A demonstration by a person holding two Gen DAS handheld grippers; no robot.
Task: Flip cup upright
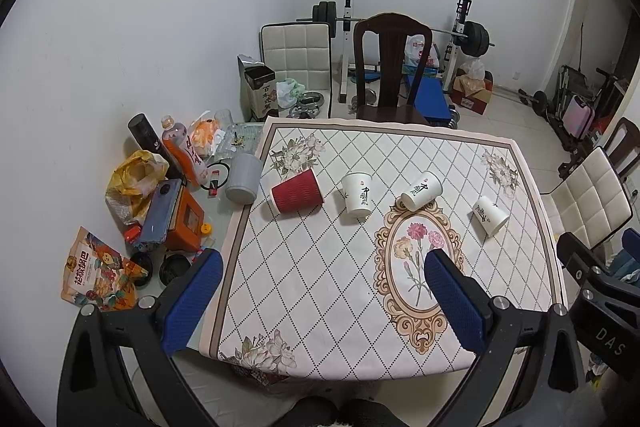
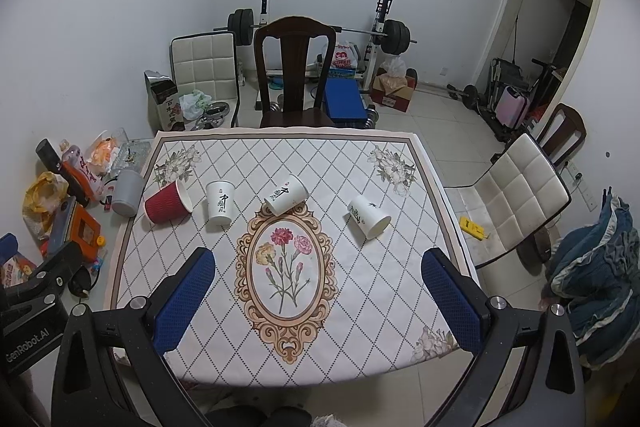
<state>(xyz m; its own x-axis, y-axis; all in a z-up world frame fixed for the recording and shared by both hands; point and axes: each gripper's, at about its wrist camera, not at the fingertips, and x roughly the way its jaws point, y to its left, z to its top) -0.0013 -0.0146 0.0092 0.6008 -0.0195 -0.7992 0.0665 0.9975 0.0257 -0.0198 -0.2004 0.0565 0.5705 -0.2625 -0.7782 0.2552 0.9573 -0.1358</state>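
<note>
Four paper cups are on the patterned tablecloth [image 1: 320, 287] [image 2: 360, 287]. A red ribbed cup [image 1: 297, 191] [image 2: 167, 202] lies on its side at the left. A white cup [image 1: 357, 195] [image 2: 219, 202] stands beside it. A second white cup [image 1: 421, 190] [image 2: 286, 195] lies tipped near the middle. A third white cup [image 1: 490, 215] [image 2: 369, 217] lies on its side at the right. My left gripper [image 1: 324, 303] is open and empty above the near table edge. My right gripper [image 2: 318, 301] is open and empty, also well short of the cups.
A dark wooden chair [image 1: 390, 67] [image 2: 294, 67] stands at the far side. A white padded chair [image 2: 516, 195] is at the right. Clutter of bottles, bags and boxes [image 1: 160, 195] and a grey cylinder [image 1: 243, 178] sit left of the cloth. Weights stand behind.
</note>
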